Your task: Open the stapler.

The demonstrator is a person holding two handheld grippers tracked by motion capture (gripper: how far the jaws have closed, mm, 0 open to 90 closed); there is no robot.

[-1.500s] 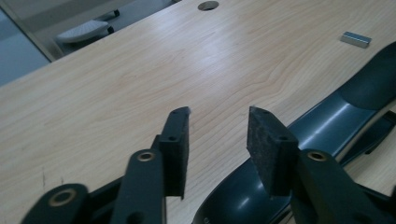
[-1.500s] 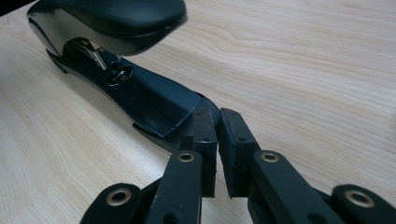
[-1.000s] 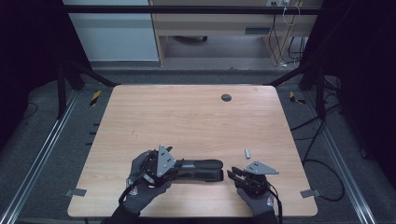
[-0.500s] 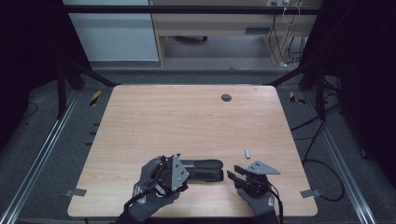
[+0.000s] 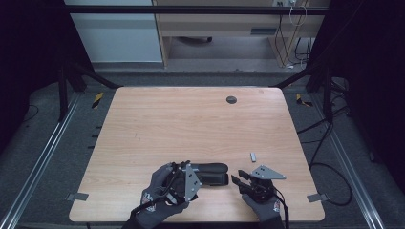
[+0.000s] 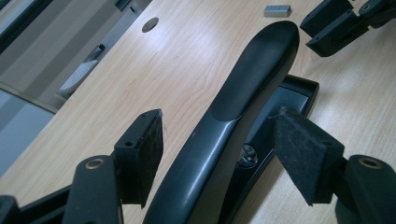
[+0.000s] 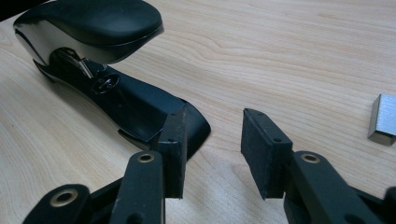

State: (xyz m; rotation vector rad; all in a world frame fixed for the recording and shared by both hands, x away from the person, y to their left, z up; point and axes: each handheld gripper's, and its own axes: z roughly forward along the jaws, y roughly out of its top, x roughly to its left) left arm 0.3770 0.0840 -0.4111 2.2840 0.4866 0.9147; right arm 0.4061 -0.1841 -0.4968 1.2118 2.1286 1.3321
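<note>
Two claws, both spread apart! My left claw [image 6: 219, 154] has just been opening and straddles the black stapler [image 6: 243, 93] without pressing it; my right claw [image 7: 212, 149] sits beside the stapler's end on the worktop [image 5: 191, 119].

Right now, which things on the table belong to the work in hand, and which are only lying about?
Belong to the work:
- black plastic stapler, lying between the open pads of the left claw
- small grey metal block of staples, beside the open right claw

Lying about:
- dark round cable hole in the light wooden table
</note>
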